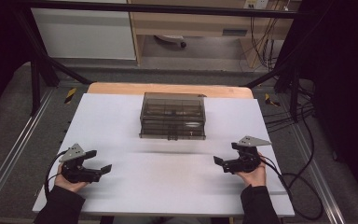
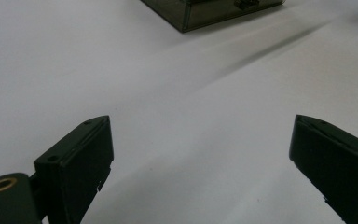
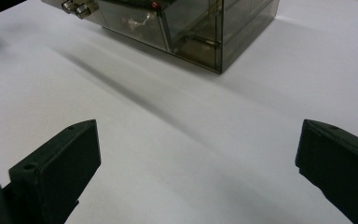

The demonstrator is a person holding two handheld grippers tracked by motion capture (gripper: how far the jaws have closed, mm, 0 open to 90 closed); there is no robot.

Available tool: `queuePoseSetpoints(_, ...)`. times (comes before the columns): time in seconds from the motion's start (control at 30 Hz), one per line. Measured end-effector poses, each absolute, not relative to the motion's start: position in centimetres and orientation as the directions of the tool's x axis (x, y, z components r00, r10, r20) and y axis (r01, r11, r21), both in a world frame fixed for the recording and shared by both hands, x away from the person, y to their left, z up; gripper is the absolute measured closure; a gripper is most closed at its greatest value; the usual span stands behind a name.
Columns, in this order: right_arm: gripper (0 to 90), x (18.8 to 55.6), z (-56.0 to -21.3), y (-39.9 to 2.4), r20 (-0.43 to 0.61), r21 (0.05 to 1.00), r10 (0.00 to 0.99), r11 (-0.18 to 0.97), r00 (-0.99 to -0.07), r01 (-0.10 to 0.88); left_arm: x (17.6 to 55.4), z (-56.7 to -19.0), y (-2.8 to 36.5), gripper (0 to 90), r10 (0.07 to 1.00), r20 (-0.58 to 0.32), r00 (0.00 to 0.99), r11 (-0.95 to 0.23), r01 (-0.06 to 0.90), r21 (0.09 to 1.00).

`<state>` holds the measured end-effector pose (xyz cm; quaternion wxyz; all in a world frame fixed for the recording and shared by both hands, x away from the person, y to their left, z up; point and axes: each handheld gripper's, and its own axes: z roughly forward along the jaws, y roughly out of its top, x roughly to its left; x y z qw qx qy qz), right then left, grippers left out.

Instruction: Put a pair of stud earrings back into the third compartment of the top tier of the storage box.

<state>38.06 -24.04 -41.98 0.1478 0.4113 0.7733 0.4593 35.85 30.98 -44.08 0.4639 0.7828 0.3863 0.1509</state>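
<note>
White table surface (image 1: 168, 186): bare across the lower half of the high view, giving open passage between the left gripper (image 1: 98, 161) at lower left and the right gripper (image 1: 224, 156) at lower right, both with jaws spread wide. Single obstacle: a smoky transparent plastic box with inner compartments and a front latch (image 1: 173, 116), standing at centre frame toward the far edge. Bare strips of table lie to its left and right. In the left gripper view the box (image 2: 214, 11) sits at the top edge, well apart from the jaws; likewise in the right gripper view (image 3: 186, 28).
</note>
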Motion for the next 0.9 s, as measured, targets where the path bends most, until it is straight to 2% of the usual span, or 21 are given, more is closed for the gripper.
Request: queuePoseSetpoints(0.9,0.2,36.2,-45.2,-27.8,0.192,0.822,0.764,0.218,-0.616,0.527,35.8,-44.1,30.8,6.2,0.744,-0.112,0.659,-0.283,0.463,0.840)
